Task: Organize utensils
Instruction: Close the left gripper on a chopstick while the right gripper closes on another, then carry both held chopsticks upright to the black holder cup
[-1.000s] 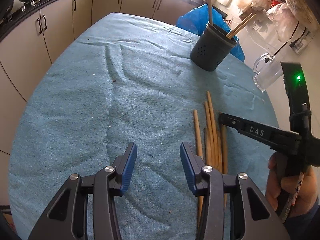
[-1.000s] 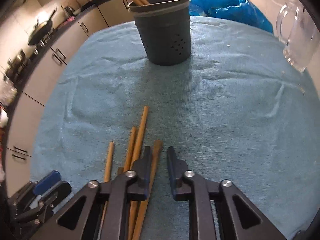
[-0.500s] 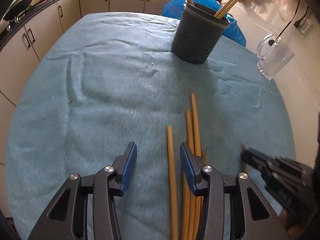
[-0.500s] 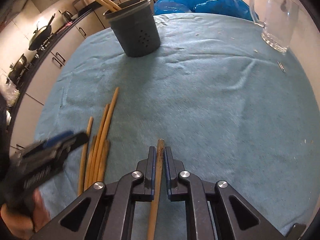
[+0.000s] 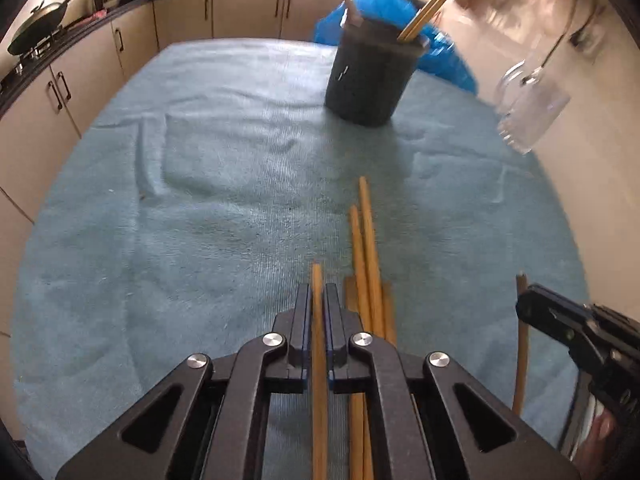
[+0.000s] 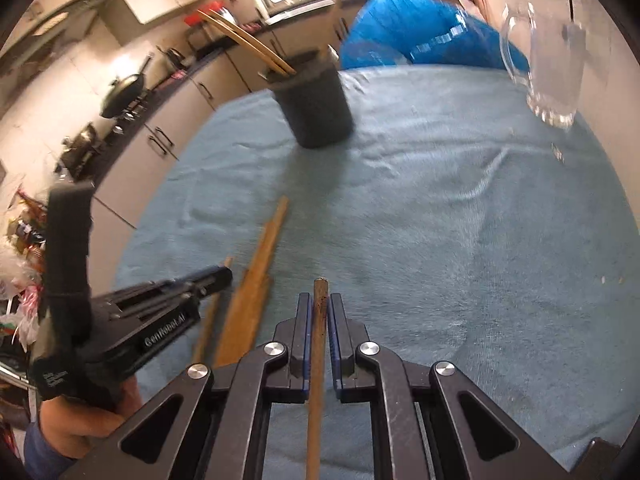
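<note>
On the blue cloth lies a bundle of wooden chopsticks [image 5: 366, 248] [image 6: 260, 280]. My left gripper [image 5: 317, 292] [image 6: 224, 276] is closing its jaws on the leftmost chopstick [image 5: 319, 360], and the pads press on it. My right gripper [image 6: 320, 300] [image 5: 524, 300] is shut on a darker wooden stick [image 6: 318, 344] [image 5: 521, 364], held above the cloth to the right of the bundle. Farther back stands the dark perforated utensil holder [image 5: 370, 80] [image 6: 316, 108] with chopsticks and a handle standing in it.
A glass mug [image 5: 528, 116] [image 6: 556, 64] stands at the table's right edge. Behind the holder lies a blue plastic bag [image 5: 380, 0] [image 6: 420, 36]. The round table's cloth [image 5: 200, 200] has wrinkles on the left. Kitchen cabinets and a stove run along the left.
My left gripper moved over the leftmost chopstick and shut on it. My right gripper closed on the dark stick, lifted it and carried it right, away from the bundle.
</note>
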The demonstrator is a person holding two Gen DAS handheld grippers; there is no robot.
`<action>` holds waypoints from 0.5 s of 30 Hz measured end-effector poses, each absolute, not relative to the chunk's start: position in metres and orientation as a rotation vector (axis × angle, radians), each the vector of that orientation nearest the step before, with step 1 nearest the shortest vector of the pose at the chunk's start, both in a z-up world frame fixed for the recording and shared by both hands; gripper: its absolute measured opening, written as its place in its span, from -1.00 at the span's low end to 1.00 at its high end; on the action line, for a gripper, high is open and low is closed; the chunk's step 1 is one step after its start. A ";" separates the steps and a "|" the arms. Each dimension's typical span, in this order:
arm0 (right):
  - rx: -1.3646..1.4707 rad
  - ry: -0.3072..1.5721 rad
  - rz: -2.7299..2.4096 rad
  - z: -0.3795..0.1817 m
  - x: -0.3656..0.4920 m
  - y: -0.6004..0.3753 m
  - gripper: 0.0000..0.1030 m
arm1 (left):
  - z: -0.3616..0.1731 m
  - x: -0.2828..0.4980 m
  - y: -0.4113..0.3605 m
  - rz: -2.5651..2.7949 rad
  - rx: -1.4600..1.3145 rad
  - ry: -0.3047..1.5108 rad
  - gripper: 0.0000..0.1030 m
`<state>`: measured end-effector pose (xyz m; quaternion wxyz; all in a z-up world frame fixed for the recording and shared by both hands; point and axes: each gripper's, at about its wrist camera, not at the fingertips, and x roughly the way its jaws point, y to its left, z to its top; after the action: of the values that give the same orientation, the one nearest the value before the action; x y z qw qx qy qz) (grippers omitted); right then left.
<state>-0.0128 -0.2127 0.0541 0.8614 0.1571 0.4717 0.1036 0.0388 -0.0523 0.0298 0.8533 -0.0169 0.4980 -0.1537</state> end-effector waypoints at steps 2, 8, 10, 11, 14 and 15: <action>0.320 0.951 0.227 0.066 -0.022 -0.208 -0.84 | 0.045 0.028 -0.047 -0.336 -0.047 1.007 -0.90; 0.282 0.784 0.254 0.116 -0.062 -0.194 -0.84 | 0.110 -0.013 -0.028 -0.389 -0.084 0.841 -0.90; 0.269 0.739 0.254 0.130 -0.073 -0.190 -0.84 | 0.130 -0.027 -0.025 -0.404 -0.089 0.789 -0.90; 0.260 0.714 0.248 0.138 -0.080 -0.187 -0.84 | 0.138 -0.032 -0.023 -0.414 -0.095 0.769 -0.90; 0.252 0.670 0.235 0.150 -0.092 -0.183 -0.84 | 0.156 -0.048 -0.025 -0.430 -0.097 0.721 -0.90; 0.251 0.657 0.226 0.154 -0.097 -0.183 -0.84 | 0.160 -0.053 -0.026 -0.435 -0.092 0.710 -0.90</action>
<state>-0.0968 -0.1831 0.1537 0.9326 0.1224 0.3210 0.1106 -0.0533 -0.0263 0.1598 0.9135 -0.0446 0.3448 -0.2113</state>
